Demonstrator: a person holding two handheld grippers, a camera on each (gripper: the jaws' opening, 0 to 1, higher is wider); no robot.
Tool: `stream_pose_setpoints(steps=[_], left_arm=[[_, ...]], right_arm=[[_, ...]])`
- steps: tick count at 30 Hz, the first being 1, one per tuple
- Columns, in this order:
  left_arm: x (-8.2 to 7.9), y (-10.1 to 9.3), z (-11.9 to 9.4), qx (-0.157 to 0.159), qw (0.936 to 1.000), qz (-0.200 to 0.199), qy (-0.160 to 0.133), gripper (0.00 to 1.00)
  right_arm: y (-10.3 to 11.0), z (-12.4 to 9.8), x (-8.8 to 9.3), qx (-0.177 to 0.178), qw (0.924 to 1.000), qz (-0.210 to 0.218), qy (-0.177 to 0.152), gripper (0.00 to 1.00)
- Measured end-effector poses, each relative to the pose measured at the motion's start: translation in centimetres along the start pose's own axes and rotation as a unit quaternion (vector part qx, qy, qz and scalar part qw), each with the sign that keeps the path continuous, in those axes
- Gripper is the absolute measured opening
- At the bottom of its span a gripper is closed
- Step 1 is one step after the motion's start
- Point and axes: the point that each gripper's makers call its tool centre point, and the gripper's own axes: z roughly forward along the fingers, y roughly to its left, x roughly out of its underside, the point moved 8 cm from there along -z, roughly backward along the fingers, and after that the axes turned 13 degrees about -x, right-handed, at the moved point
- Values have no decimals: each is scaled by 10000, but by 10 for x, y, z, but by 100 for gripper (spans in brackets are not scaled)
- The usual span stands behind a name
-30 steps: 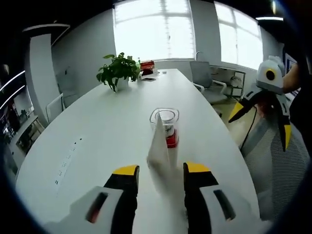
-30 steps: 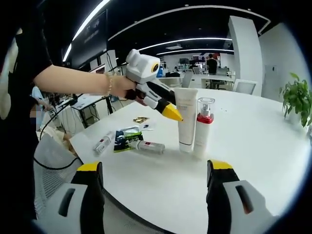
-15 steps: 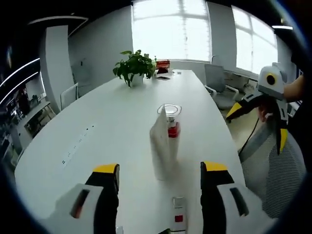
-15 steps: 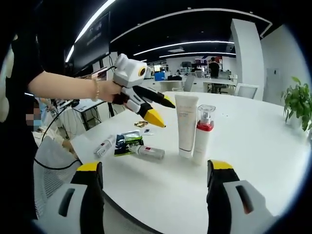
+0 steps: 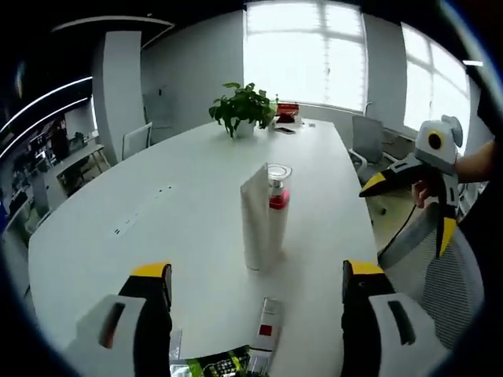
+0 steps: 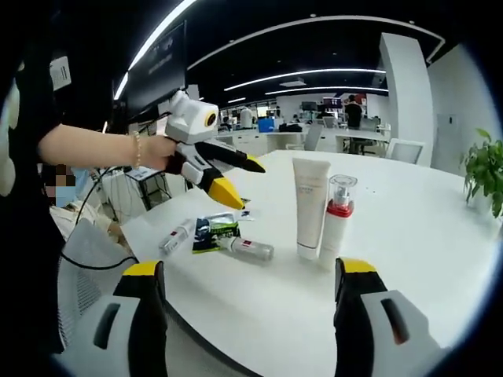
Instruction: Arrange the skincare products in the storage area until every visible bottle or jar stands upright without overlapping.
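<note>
Both sets of fingers are wide open and hold nothing. Out in front of the left gripper, past its yellow fingertips, a white tube stands up on the white table, touching a pump bottle with a red band just behind it. A small tube lies flat between the fingers, close in. The right gripper hangs over the table edge, with the same two bottles ahead between its fingers. Left of them lie another small tube and a green packet.
</note>
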Motion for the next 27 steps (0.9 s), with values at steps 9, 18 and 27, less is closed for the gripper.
stream_pose_setpoints(steps=[9,18,27], left_arm=[[16,-2,-32,-338,9979,-547,-38,93],[31,-1,-65,-763,9900,-1164,-219,97],[50,-21,-92,-1037,9838,-1446,-204,98]], right_arm=[[2,7,-2,-162,9999,-42,-6,89],[4,14,-2,-315,9994,-106,11,88],[7,18,-3,-433,9989,-165,48,88]])
